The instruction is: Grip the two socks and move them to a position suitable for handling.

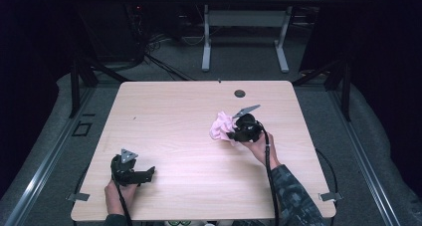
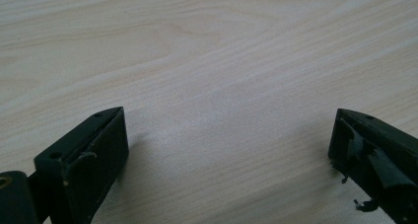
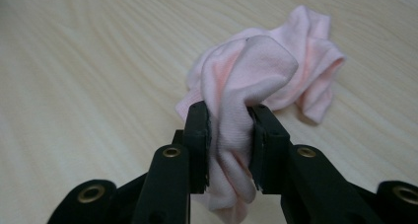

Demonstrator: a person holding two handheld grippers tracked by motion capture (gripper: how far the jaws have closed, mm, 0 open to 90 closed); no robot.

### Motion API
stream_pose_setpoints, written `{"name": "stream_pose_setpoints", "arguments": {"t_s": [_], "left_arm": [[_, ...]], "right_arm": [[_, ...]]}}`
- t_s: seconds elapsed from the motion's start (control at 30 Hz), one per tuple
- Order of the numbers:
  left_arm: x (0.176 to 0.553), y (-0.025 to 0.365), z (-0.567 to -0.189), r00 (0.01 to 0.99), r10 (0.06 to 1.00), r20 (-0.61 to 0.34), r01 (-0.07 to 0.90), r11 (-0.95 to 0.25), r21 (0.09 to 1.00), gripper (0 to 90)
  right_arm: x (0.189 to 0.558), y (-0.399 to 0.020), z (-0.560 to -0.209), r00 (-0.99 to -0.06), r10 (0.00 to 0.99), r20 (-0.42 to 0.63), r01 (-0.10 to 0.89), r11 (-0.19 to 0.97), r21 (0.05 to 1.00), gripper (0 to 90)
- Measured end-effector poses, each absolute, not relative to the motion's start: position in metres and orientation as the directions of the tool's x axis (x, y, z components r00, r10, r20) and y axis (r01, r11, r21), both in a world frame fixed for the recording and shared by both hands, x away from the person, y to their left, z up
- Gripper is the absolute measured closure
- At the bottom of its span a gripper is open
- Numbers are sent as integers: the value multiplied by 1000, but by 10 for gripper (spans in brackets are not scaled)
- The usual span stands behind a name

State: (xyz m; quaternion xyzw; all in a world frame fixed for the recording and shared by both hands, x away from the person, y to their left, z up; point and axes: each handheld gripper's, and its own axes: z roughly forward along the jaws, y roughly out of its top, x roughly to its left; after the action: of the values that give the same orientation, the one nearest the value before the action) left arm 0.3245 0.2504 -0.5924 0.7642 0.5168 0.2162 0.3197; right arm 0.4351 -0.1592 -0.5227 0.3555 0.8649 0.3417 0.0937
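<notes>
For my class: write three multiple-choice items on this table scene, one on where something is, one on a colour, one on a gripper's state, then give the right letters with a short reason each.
1. Where does the crumpled cloth lie on the table?
A. on the person's right half
B. at the near left corner
C. hanging over the far edge

2. What colour is the cloth?
A. dark blue
B. pale pink
C. green

3. How does the right gripper stand?
A. wide open above bare wood
B. lying on its side away from the cloth
C. closed on a fold of the cloth

Answers:
1 A, the high view shows it right of the middle, by the right hand.
2 B, pink in both views.
3 C, the right gripper view shows fabric pinched between both pads; the left gripper stands open over bare wood.
</notes>
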Motion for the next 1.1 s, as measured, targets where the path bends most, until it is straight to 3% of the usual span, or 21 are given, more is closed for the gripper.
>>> {"name": "stream_pose_setpoints", "arguments": {"t_s": [0.43, 0.67, 0.93, 0.97, 1.0, 1.07, 1.1], "left_arm": [[325, 250, -593, 370, 929, 1, 650, -260, 714, 18], [325, 250, -593, 370, 929, 0, 650, -259, 714, 18], [325, 250, -593, 370, 929, 1, 650, -259, 714, 18], [325, 250, -593, 370, 929, 1, 650, -260, 714, 18], [325, 250, -593, 370, 929, 1, 650, -260, 714, 18], [324, 250, -592, 373, 928, -1, 652, -262, 711, 18], [324, 250, -592, 373, 928, -1, 652, -261, 712, 18]], "right_arm": [[366, -154, -505, -825, 546, 147, 492, 564, 664, 709], [321, -138, -523, -872, 447, 201, 464, 620, 633, 698], [291, -129, -540, -884, 414, 217, 458, 673, 581, 671], [288, -129, -545, -878, 425, 220, 469, 672, 574, 611], [288, -129, -545, -878, 425, 220, 469, 672, 574, 611], [289, -132, -546, -874, 436, 215, 475, 674, 565, 483], [290, -136, -544, -869, 448, 212, 481, 660, 577, 327]]}}
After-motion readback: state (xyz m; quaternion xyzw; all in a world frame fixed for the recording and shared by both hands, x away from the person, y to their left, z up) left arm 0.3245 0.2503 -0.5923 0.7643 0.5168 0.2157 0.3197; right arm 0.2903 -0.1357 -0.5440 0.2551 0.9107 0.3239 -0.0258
